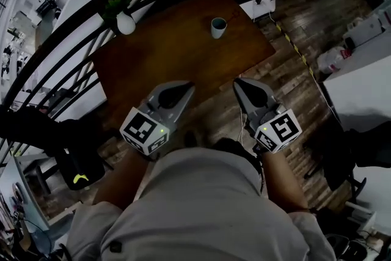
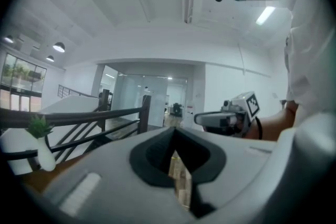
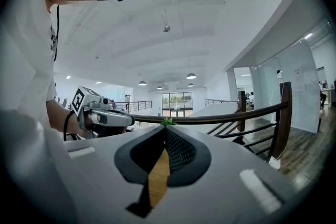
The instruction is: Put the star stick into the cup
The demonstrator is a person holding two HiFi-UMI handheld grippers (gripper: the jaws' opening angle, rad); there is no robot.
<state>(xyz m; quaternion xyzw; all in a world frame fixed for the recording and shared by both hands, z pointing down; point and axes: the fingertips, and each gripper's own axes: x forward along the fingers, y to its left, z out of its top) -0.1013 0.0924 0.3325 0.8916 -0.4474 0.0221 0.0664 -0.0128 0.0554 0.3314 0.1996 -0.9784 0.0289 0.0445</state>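
Note:
A small pale blue cup [image 1: 218,27] stands upright near the far edge of the brown wooden table [image 1: 177,55]. No star stick shows in any view. My left gripper [image 1: 188,87] and right gripper [image 1: 240,82] are held side by side close to the person's body, over the table's near edge and well short of the cup. Both point toward the table, tips together, with nothing between them. In the left gripper view the left gripper [image 2: 175,132] looks shut, and the right gripper [image 3: 165,129] looks the same in its own view.
A white vase with a green plant [image 1: 124,20] stands at the table's far left corner. A dark stair railing [image 1: 91,15] curves behind and left of the table. Wooden floor [image 1: 293,64] lies to the right, with a white counter [image 1: 360,95] beyond.

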